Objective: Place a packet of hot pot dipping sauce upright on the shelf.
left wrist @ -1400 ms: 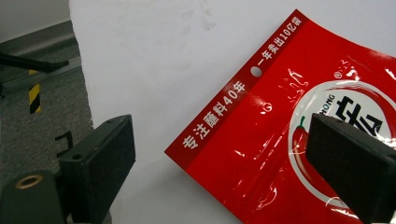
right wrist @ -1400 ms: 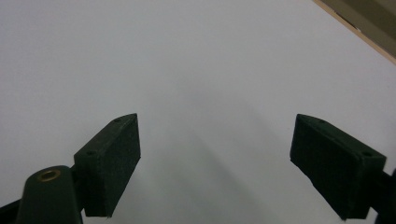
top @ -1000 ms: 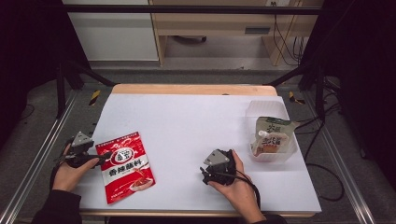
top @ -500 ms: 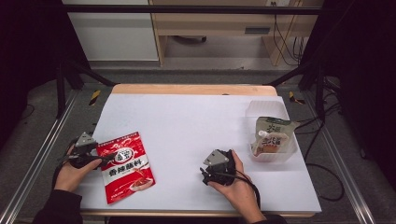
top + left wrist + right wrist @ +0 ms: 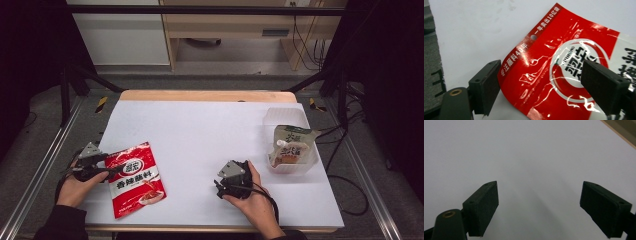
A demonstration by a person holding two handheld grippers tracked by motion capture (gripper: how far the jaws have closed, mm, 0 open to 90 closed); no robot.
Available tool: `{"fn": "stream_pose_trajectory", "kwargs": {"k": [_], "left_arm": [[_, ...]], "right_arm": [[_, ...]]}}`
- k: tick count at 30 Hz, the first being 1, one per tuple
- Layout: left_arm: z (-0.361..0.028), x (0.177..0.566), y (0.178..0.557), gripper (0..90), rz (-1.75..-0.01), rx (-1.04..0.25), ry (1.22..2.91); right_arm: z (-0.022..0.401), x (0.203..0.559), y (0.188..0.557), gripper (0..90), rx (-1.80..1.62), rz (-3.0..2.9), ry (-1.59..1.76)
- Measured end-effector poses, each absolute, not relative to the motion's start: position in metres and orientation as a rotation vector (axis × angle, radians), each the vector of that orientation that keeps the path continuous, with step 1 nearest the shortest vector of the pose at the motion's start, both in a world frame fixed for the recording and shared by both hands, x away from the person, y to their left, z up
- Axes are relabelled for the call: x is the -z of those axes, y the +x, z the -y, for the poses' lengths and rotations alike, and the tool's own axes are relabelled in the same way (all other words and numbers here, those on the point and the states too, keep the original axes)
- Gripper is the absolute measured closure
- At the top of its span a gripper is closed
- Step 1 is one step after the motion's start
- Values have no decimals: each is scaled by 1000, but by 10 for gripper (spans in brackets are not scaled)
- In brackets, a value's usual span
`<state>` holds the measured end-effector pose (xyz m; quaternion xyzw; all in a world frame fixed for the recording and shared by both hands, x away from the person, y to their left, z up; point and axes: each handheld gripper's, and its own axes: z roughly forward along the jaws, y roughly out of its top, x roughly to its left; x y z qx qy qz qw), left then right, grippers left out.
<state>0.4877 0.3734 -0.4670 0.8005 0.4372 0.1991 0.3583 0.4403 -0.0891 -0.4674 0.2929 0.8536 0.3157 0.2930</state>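
Red glossy foil sachet (image 5: 135,178) lies flat on the white surface (image 5: 200,130) near its left front edge. The left claw (image 5: 541,82) straddles its top corner, jaws spread. The right claw (image 5: 540,205) hovers over bare surface, jaws also apart.

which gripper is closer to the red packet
Left. The left gripper is at the red packet's upper left corner, jaws open around its edge. The right gripper rests on bare table, well off to the packet's right.

Sachet (image 5: 135,178) on table (image 5: 200,125) front-left, left tool (image 5: 106,166) at its left corner, pouch (image 5: 290,146) in tub (image 5: 287,117) right
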Motion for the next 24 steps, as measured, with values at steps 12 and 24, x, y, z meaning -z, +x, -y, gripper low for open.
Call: {"fn": "stream_pose_trajectory", "kwargs": {"k": [12,24], "left_arm": [[-369,453,474,254,-1087,-473,2016],[-364,461,479,294,-1079,-478,2086]], "right_arm": [[89,468,440,158,-834,-2288,766],[87,470,440,157,-820,-2302,766]]}}
